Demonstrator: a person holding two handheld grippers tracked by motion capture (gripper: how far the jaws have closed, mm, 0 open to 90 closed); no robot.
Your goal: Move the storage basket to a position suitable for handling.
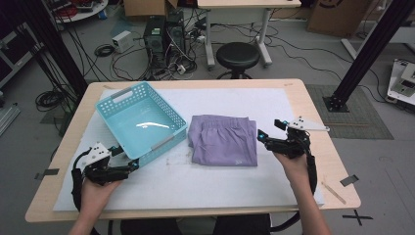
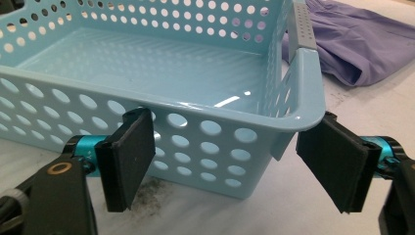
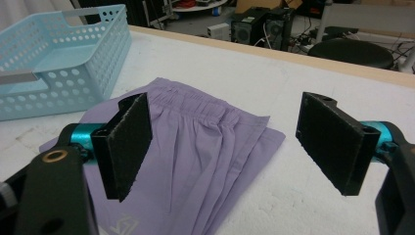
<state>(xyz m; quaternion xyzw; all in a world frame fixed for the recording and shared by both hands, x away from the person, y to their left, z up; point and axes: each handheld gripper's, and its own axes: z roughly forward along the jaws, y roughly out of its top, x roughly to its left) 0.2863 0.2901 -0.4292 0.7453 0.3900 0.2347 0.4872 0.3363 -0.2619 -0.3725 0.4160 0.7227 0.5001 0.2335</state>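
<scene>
**A:** High view. What lies on the counter (image 1: 303, 105), and how are the fingers set?

**B:** A folded lilac garment (image 1: 223, 140) lies flat at mid-counter, slightly toward the right edge. A pale blue perforated basket (image 1: 141, 122) sits just beside it, toward the left edge. The left gripper (image 1: 128, 165) is at the basket's near corner; the right gripper (image 1: 266, 138) is at the garment's right edge. Both are released and grasp nothing.

**A:** Left gripper view. How would the basket handle?

**B:** Judged light, rigid and smooth-walled, so somewhat slippery. The spread fingers (image 2: 126, 164) flank the basket (image 2: 195, 63) at its corner. The rim there, or the grey handle strip (image 2: 303, 27), looks like the firmest hold.

**A:** Right gripper view. And the garment?

**B:** The garment (image 3: 195, 147) is soft, light and limp. It shows a gathered waistband and stacked layers along its right edge. The open fingers (image 3: 125, 142) stand over it without touching. A pinch should likely take all layers at the folded edge, or the stack may fall open when lifted.
</scene>
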